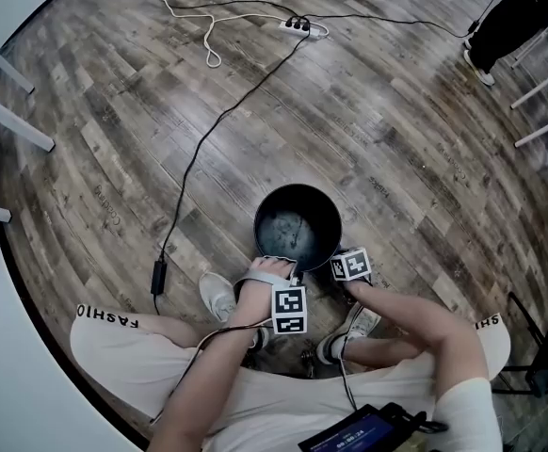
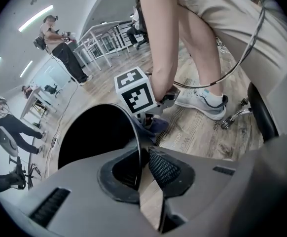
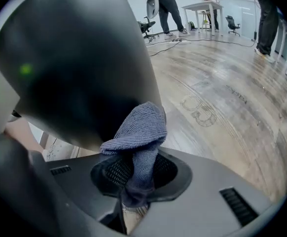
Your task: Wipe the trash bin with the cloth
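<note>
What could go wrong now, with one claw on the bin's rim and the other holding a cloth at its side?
1. The left gripper pinches only the thin rim of the trash bin; a hard wipe might twist the bin free or tip it.
2. The right gripper holds the cloth by a narrow fold; rubbing the bin's side could drag it out.

Likely office: desk (image 3: 202, 5), swivel chairs (image 3: 231, 23).

left gripper (image 1: 279, 264), right gripper (image 1: 335, 267) at black bin (image 1: 298, 187) rim
</note>
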{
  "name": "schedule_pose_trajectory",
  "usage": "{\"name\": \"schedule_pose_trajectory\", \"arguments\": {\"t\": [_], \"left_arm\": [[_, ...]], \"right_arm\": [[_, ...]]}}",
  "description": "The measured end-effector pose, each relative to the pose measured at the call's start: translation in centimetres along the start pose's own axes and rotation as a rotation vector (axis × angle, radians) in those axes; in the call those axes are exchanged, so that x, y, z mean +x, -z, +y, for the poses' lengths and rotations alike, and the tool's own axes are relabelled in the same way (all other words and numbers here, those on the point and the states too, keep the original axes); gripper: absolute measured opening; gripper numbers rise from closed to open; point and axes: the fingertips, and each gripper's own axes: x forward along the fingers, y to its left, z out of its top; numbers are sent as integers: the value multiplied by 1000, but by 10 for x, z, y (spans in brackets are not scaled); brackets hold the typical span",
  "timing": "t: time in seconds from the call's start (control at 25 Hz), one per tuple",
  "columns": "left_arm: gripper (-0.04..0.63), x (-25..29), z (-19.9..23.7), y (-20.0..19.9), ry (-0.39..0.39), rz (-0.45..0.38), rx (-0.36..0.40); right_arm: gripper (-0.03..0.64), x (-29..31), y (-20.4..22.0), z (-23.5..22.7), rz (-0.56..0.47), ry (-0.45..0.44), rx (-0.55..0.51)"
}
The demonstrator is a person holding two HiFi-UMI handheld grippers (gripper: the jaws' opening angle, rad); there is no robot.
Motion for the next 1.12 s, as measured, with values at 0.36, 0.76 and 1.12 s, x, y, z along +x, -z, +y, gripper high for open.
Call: {"name": "schedule_pose_trajectory", "arguments": {"t": [0.36,0.76,1.12], "left_arm": [[63,1,1,-1,-18,1,-10],[169,-3,3,-3,-10,-21,-58],[173,-8,3,25,-21,64,15]], "right_arm": [[83,51,29,-18,4,19,159],[84,-7,23,18,-5,51,150],[83,-97,-3,58,-7,13,126]]}}
